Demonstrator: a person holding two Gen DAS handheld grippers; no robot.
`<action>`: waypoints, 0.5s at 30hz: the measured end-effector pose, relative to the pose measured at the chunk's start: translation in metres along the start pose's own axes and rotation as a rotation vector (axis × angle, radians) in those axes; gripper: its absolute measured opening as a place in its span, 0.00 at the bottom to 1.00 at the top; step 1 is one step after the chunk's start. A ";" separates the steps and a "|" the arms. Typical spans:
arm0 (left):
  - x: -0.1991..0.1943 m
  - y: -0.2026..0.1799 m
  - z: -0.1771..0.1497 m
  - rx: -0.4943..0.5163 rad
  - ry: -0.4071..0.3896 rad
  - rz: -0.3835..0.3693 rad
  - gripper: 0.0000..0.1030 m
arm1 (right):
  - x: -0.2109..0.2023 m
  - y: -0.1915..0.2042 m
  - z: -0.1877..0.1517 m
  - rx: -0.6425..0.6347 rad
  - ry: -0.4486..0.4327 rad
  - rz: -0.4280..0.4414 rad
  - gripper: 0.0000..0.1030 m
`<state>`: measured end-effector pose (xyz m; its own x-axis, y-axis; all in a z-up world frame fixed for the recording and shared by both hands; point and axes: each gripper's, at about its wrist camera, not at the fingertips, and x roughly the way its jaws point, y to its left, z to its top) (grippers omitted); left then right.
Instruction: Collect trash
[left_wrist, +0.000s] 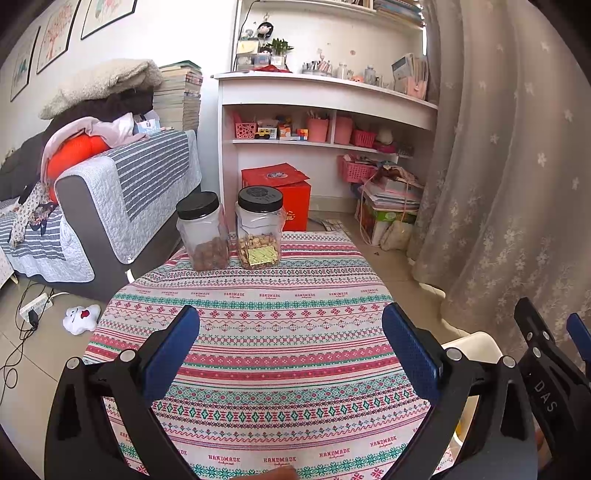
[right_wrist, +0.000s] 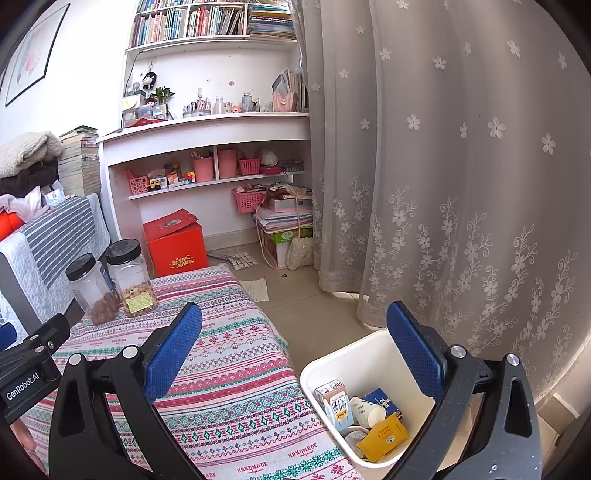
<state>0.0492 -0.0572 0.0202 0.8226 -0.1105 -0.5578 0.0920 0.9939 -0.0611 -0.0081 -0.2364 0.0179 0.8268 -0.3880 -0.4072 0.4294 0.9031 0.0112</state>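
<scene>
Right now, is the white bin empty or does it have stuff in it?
It has stuff in it. The white bin holds a milk carton, a yellow packet and other wrappers, well below its rim.

two jars (left_wrist: 229, 232) are standing side by side at the table's (left_wrist: 280, 354) far edge; a bin (right_wrist: 365, 398) holding cartons and wrappers is sitting right of the table.

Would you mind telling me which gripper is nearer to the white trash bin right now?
Right. The right gripper hangs open just above the white trash bin, beside the table. The left gripper is open over the tablecloth, the bin off to its right.
</scene>
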 end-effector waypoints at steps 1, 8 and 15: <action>0.000 0.000 0.000 -0.001 0.000 0.000 0.93 | 0.000 -0.001 0.000 0.000 0.000 0.000 0.93; 0.000 0.000 0.000 -0.001 0.002 -0.001 0.93 | 0.000 -0.001 0.000 0.000 0.001 0.000 0.93; 0.001 -0.001 -0.003 -0.004 0.008 0.002 0.93 | 0.000 0.000 0.001 0.000 0.001 0.000 0.93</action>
<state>0.0483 -0.0580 0.0175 0.8181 -0.1086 -0.5647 0.0884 0.9941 -0.0632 -0.0080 -0.2368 0.0185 0.8264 -0.3876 -0.4085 0.4293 0.9031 0.0115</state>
